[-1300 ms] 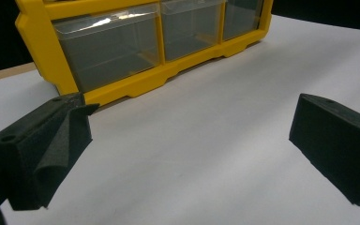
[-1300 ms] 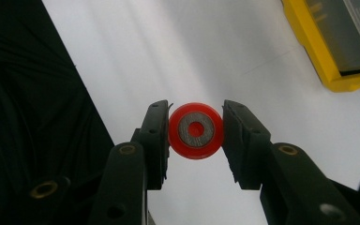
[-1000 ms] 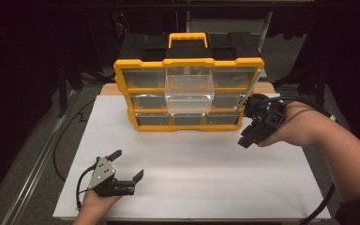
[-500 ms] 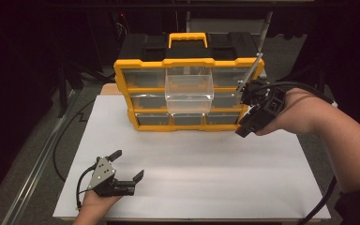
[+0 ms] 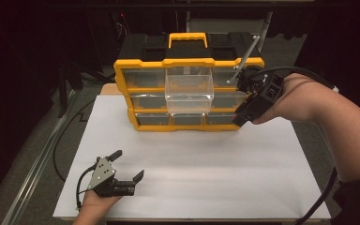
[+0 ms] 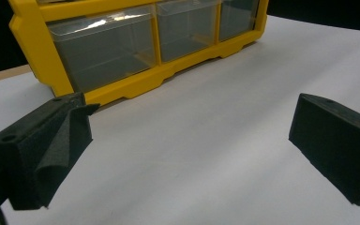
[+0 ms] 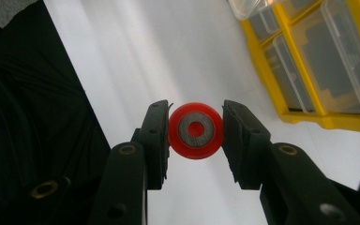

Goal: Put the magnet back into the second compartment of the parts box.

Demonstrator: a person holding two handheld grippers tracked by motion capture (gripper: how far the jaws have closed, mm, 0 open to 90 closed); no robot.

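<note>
The flat white rectangular tabletop [image 5: 206, 187] carries the yellow plastic drawer organiser [image 5: 187, 126], beyond the left gripper [image 5: 122, 171].

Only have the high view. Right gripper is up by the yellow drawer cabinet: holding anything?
Observer: Yes. In the right gripper view, the right gripper is shut on a red wheel with a grey metal centre.
Operator: Left gripper?
Observer: Left gripper is open, nothing between the pads, low over the white table.
Operator: What does it face?
Observer: The cabinet's bottom row of clear drawers, all closed.
</note>
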